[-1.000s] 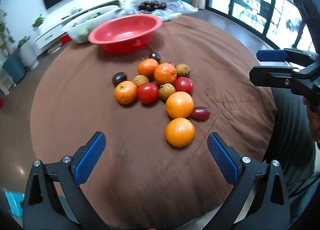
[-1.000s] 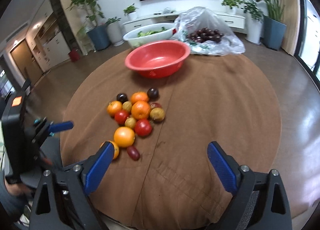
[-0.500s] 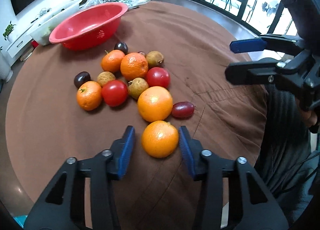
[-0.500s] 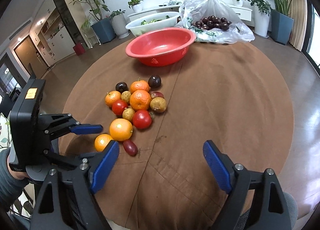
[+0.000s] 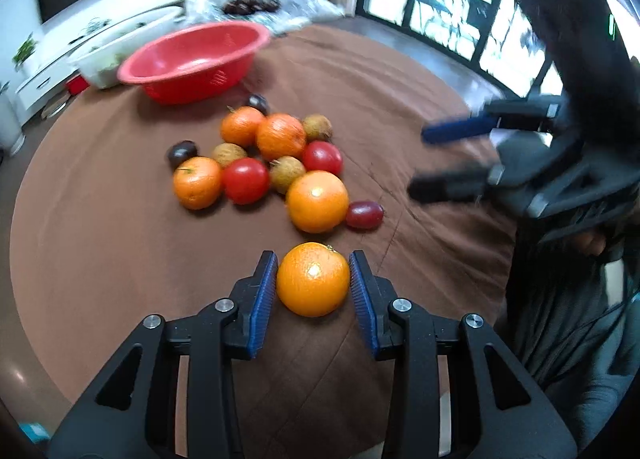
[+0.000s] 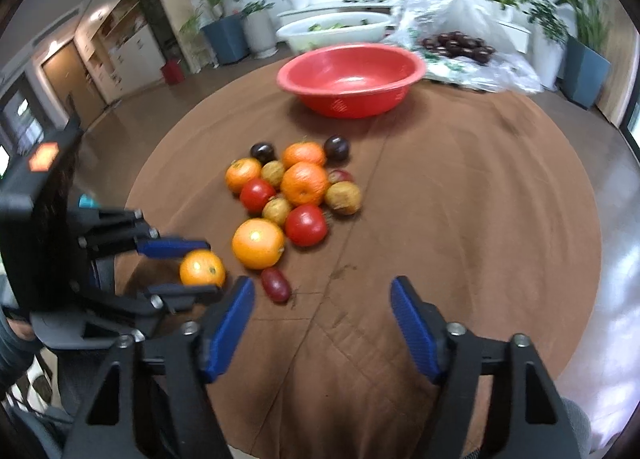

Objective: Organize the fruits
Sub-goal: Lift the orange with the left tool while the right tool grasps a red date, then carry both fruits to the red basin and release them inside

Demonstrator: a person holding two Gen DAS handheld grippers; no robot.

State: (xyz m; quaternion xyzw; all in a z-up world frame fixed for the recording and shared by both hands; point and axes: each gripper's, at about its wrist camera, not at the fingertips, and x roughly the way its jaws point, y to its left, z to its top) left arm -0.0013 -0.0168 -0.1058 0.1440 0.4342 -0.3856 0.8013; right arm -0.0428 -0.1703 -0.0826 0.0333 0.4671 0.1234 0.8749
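One near orange [image 5: 313,279] pinched across its round middle by left gripper [image 5: 313,286] jaws; firm, smooth, likely roll-prone. Right gripper [image 6: 322,323] jaws closing, nothing between.

Matt brown cloth [image 5: 120,251]; glossy red plastic bowl [image 6: 352,77]; ribbed blue pads [image 5: 264,295]
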